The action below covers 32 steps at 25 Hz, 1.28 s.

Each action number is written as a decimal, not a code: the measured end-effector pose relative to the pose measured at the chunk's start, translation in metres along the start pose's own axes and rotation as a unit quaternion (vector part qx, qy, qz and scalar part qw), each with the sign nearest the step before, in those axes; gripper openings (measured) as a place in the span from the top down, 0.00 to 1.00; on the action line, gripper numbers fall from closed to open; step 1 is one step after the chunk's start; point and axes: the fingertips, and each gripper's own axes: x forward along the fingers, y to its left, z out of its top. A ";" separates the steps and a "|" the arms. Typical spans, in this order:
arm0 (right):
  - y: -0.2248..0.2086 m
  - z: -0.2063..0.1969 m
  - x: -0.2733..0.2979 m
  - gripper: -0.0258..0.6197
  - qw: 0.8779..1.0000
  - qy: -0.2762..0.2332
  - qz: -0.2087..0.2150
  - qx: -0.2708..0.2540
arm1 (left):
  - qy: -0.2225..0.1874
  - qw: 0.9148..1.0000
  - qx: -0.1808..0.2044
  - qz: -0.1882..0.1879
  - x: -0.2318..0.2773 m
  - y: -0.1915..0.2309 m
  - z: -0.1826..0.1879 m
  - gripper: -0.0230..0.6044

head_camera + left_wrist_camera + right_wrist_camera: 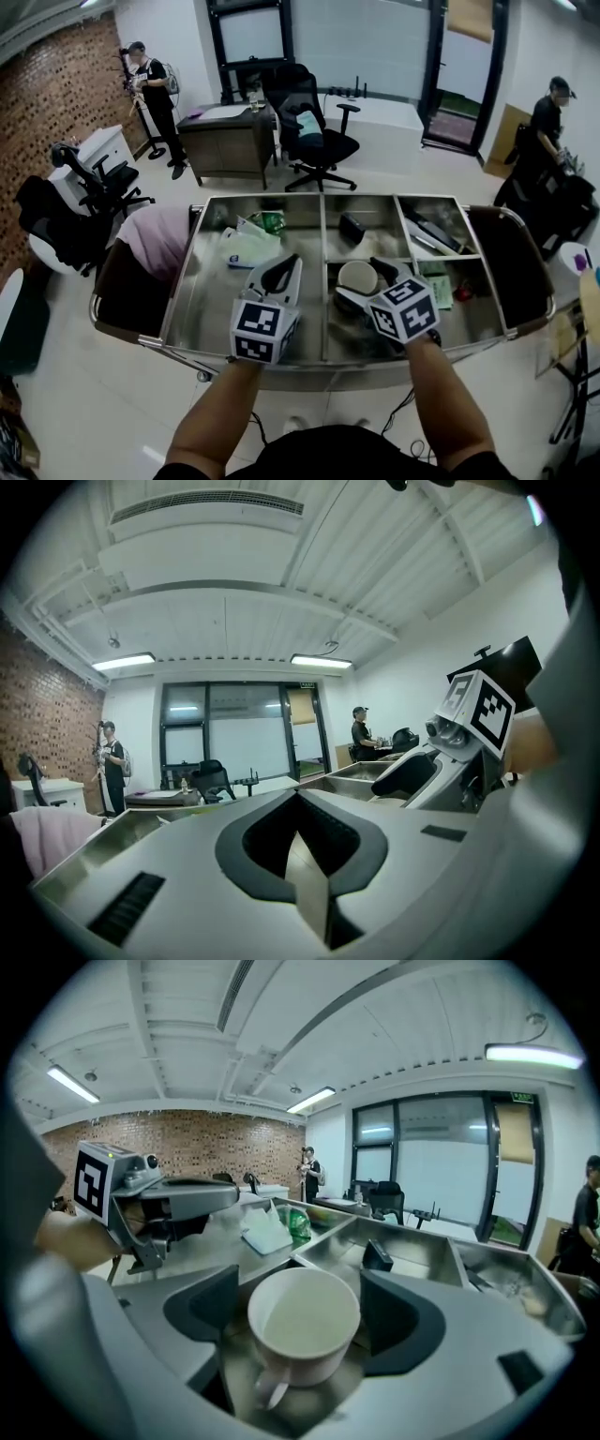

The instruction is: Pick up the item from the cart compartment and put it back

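My right fingers stand spread wide on either side of the white mug, which sits upright in the near middle compartment of the cart. My left fingers are closed together, empty, over the left compartment.

Head view steeply above the cart — gripper views low, close, sharing it

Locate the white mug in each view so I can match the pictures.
Head view: white mug, centre, in the cart's near middle compartment.
Left gripper view: not in it.
Right gripper view: white mug at lower centre, between the parted jaws.
Shared landmark: black office chair beyond the cart.
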 end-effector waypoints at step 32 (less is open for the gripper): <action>-0.005 -0.021 0.011 0.28 0.999 0.016 -0.021 0.027 | 0.021 1.000 -0.006 -0.014 0.010 -0.002 -0.021 0.96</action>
